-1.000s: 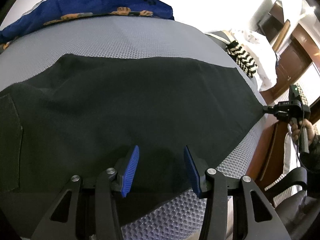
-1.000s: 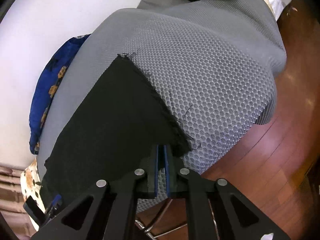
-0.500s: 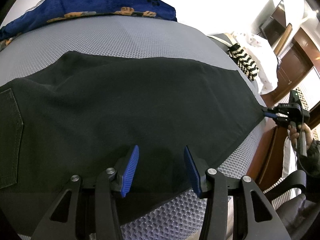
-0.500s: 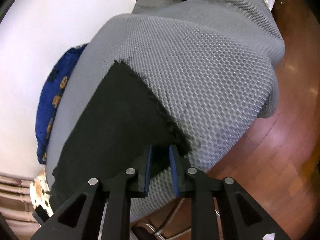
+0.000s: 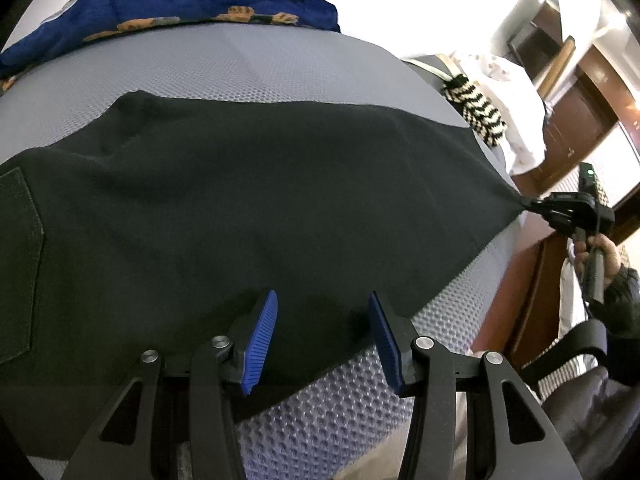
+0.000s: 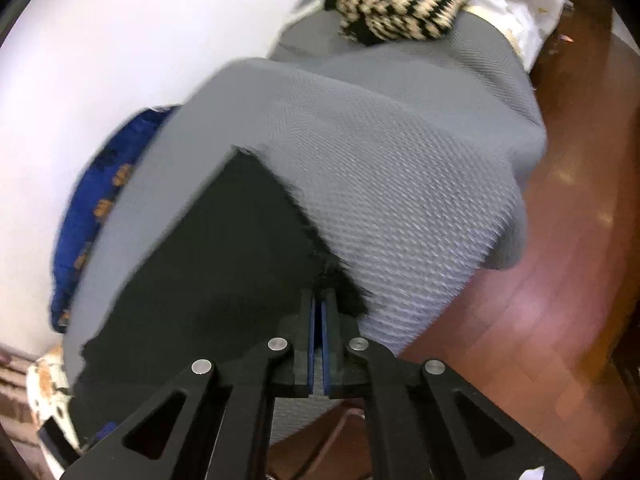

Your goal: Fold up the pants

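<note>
Your black pants (image 5: 248,208) lay spread flat across the grey mesh-covered bed (image 5: 256,64), the fabric filling most of the left wrist view, with a stitched back pocket (image 5: 18,264) showing at the far left edge. Your left gripper (image 5: 322,336) hung over the near hem of the pants, its blue-padded fingers (image 5: 260,340) standing apart with nothing pinched between them; the cloth edge passed beneath the gap and the pads did not press on it.

At the far right of that view, your right gripper (image 5: 528,202) had the frayed corner of a pant leg clamped tight, with the fabric drawn out to a point toward it. Your hand (image 5: 600,252) gripped the handle below. From the right wrist camera, the right gripper (image 6: 319,300) showed its two blue pads brought together on the ragged leg hem (image 6: 340,280); the jaws had just been closing, and the black cloth sat between them. The rest of the leg (image 6: 208,264) ran away from the pads across the grey cover (image 6: 400,184), though motion blur softened the detail.

A blue patterned blanket (image 5: 168,12) lay along the far side of the bed against the white wall. A black-and-cream striped knit piece (image 6: 400,4) rested near the bed's end, beside a white pillow (image 6: 528,12). Reddish-brown wooden flooring (image 6: 552,312) showed beyond the mattress corner.
</note>
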A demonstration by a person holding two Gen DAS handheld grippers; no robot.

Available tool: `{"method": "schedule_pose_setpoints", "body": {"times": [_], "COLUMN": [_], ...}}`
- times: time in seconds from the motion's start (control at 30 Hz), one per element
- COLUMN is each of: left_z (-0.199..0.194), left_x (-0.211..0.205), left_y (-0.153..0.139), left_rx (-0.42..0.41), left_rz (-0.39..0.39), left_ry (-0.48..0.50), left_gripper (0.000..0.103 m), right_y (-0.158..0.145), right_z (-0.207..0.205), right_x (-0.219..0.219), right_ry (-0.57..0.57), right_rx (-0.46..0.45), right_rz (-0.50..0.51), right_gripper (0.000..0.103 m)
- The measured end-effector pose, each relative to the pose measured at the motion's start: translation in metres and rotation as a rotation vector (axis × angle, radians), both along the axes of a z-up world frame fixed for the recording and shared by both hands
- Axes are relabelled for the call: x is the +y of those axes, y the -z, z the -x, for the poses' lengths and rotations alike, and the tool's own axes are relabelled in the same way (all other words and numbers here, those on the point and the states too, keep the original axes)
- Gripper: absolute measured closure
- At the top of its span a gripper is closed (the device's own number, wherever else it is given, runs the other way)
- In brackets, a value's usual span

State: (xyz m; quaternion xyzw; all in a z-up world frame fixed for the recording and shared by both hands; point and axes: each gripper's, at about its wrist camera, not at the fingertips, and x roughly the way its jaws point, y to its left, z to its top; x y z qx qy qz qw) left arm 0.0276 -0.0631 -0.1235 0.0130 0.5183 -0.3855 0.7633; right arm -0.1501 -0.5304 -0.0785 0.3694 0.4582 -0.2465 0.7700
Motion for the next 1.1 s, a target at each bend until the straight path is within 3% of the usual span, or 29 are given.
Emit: {"method": "schedule_pose_setpoints", "body": {"times": [0.17,0.23,0.3,0.4,0.47,0.7,0.87,0.97,1.1], "left_z": [0.001,0.001,0.0,-0.005,-0.012,-0.04,-0.047,-0.054,-0.059], "left_x": [-0.001,0.0,0.002,0.017,0.028,0.074,0.114,0.141,0.171], "left_y": [-0.001,-0.003,-0.007,-0.022,-0.029,-0.029,-0.024,-0.024,-0.013], "left_rx": [-0.005,-0.004,-0.021,-0.078,-0.109,-0.165,-0.184,-0.167,-0.117], "left_rz": [-0.01,-0.008,-0.008,0.015,0.023,0.007,-0.021,-0.034,-0.045], "left_ry": [0.017,0.016,-0.002,-0.051,-0.089,-0.266,-0.372,-0.439,-0.489], "left_gripper": [0.054,0.054,0.054,0.054,0.054,0.054,0.054,0.054,0.054], "right_y": [0.009,0.004,-0.008,-0.035,-0.049,-0.059,-0.04,-0.033,-0.016], "right_z": [0.0,-0.002,-0.003,-0.017,-0.037,-0.172,-0.26,-0.29,-0.319], "right_x": [-0.002,-0.003,-0.001,0.008,0.019,0.12,0.237,0.302,0.368], "right_ry": [-0.008,-0.012,-0.003,-0.048,-0.117,-0.552,-0.878,-1.037,-1.187], "right_rx": [0.035,0.056,0.075,0.062,0.013,-0.112,-0.115,-0.104,-0.069], "right_rz": [0.007,-0.001,0.041,0.134,0.132,-0.01,-0.129,-0.165,-0.239], "right_gripper": [0.101,0.081,0.072,0.072,0.072,0.072,0.072,0.071,0.055]}}
